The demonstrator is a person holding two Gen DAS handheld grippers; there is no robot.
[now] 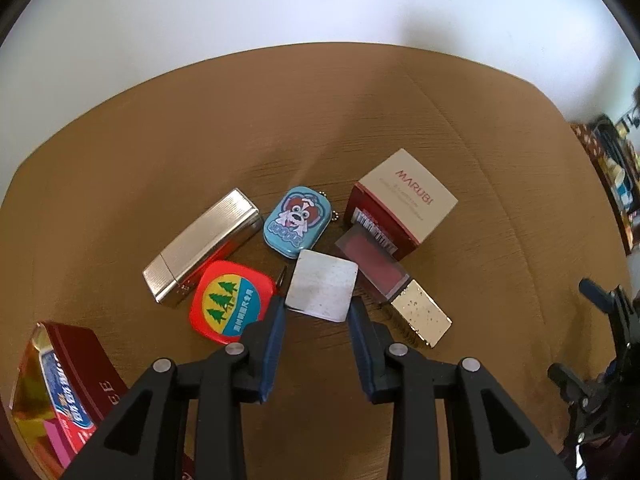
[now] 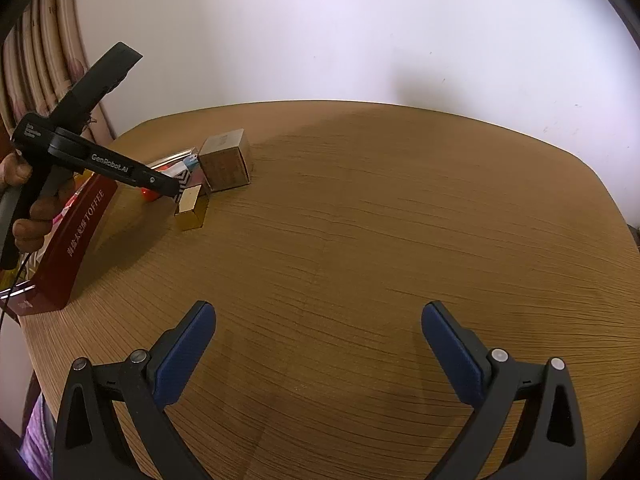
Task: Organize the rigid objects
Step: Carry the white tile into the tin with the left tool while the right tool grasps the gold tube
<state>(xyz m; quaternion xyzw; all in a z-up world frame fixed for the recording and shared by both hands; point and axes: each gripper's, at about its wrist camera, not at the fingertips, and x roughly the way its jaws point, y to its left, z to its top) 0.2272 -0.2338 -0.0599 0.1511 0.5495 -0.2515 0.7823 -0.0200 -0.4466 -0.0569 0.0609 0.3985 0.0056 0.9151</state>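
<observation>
With the left tongs (image 1: 318, 307): clenching on the silver square plate (image 1: 322, 286) at its 2 side edges, pads touching by the look of it, and pointing steeply down at the table (image 1: 480, 160). Probably gripping by the edges because of the plate being too thin and flat for taking any other way.

With the right tongs (image 2: 318, 309): standing released, jaws wide, grasping nothing, hovering over bare wood at the near right, well apart from the pile; seemingly waiting out of the way.

Keeping the plate in the middle of the cluster, just beside the red tape measure (image 1: 232, 304) on its left and the gold-capped lipstick (image 1: 396, 292) on its right.

Counting 7 things: 1 plate, 1 tape measure, 1 lipstick, 1 ribbed silver case (image 1: 202, 248), 1 blue dog tin (image 1: 298, 222), 1 MARUBI carton (image 1: 400, 204), all crowding together, plus 1 red toffee box (image 1: 60, 380) lying apart at the near left.

Judging the sorting as barely starting.
</observation>
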